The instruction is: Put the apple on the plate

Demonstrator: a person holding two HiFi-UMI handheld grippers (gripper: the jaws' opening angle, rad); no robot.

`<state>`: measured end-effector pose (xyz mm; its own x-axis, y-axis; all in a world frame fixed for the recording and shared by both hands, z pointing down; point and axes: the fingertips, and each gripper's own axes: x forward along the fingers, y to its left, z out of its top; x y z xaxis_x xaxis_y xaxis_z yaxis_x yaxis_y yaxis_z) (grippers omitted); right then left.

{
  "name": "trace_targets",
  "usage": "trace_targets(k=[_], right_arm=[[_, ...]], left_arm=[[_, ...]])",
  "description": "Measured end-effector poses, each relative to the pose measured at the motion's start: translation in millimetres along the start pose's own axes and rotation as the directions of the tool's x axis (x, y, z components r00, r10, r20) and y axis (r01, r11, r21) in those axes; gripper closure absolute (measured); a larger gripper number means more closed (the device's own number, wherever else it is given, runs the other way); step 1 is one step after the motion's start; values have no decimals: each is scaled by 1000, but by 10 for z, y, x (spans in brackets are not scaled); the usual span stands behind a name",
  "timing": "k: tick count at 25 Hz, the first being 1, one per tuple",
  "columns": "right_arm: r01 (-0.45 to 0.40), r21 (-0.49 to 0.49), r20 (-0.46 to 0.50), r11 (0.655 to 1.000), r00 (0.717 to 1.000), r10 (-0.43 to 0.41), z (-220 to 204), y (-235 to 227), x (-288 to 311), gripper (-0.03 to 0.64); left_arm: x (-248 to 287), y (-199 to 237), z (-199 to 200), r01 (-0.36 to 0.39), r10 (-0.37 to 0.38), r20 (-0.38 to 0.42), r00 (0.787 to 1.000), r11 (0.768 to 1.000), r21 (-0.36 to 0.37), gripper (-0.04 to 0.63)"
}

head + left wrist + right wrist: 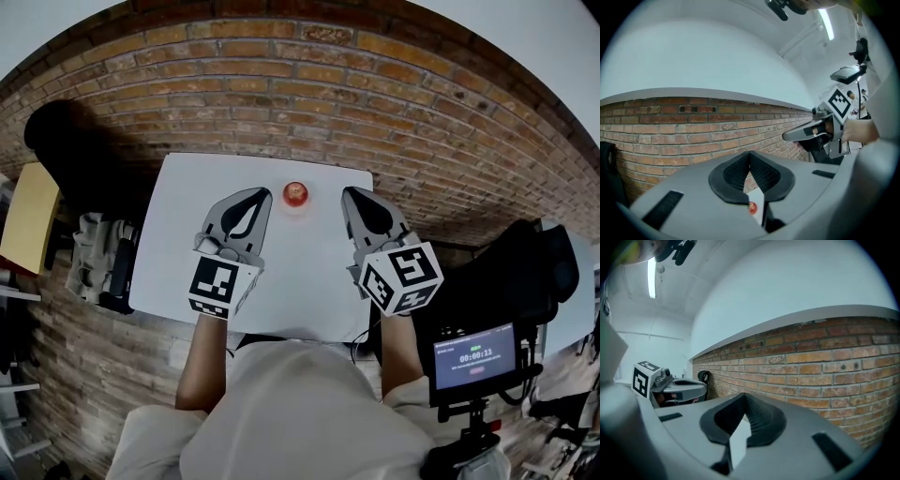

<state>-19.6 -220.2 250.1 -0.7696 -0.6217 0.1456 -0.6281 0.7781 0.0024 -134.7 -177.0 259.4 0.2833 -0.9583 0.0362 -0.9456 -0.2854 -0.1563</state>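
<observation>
Counted: two hand-held grippers, one apple, one desk, one screen.

The left hand-held gripper (258, 199) is held over the left half of the desk (169, 244). Its jaws are closed tip to tip, and nothing is gripped between them. The right hand-held gripper (352, 197) is held over the right half, and its jaws are likewise seen pressed together and empty. Each is carried level above the desk, pointed at the far wall, with a marker cube at its near end. They are held well apart from each other.

The desk is white, rectangular and otherwise bare. A brick wall (309, 84) stands behind it, and in the gripper views it is topped by a plain white wall and a ceiling with a strip light (826, 23).

The apple (295, 193) is red. It rests near the far edge of the desk, about midway along it, between the two gripper tips and touched by neither. A faint pale round rim, taken for a white plate (295, 214), is made out round it, and the apple sits within that rim. Nothing else is seen there.

To the right of the desk, a lit screen (473, 356) on a stand and a black bag (534, 267) are noted. To the left, a yellow board (30, 216) is noted.
</observation>
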Motion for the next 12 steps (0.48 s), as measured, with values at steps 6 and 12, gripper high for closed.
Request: trace_targets(k=[6,12], right_arm=[[29,-7,2,1000,1000,-29,-3,25,-67,614],[51,-7,-6,999,999,-52,-51,26,-122,615]], left_arm=[[-22,-55,76,22,-22,24,999,1000,2,588],[-35,-72,40,28,-28,22,999,1000,-1,588]])
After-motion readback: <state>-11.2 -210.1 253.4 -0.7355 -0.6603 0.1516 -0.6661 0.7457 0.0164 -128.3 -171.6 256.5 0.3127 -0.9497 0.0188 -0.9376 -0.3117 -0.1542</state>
